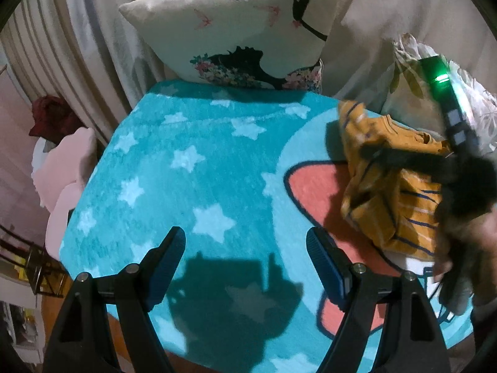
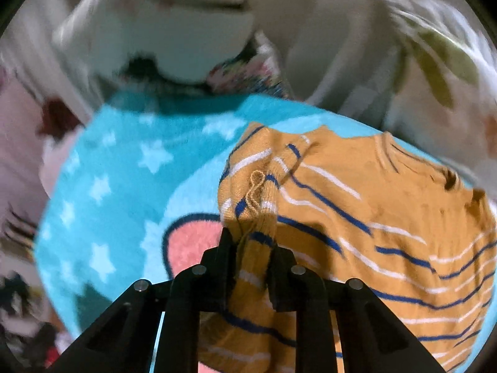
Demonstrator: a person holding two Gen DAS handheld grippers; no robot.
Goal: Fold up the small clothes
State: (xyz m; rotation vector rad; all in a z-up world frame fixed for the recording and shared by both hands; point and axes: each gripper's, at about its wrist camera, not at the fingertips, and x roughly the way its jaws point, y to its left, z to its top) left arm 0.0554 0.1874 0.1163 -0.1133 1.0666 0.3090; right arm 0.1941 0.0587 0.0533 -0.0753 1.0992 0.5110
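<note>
Fig.: right gripper [image 2: 248, 258], jaws narrow and clamped on a bunched fold of the striped mustard top [image 2: 357, 217]; no gap visible btw pads and cloth. Left gripper [image 1: 247, 267] hangs over bare blanket [image 1: 186, 186], jaws wide, nothing btw them. The top lies crumpled at right of the star-print blanket, over the pink patch, near the leaf-print cushion [image 1: 410, 62]; the printed pillow [image 1: 236, 31] stands at far edge. Handling (judged): light, soft, limp knit; droops from a single hold, won't slip much. Best taken at hem or shoulder seam w/ both grippers well apart, not mid-fabric.
</note>
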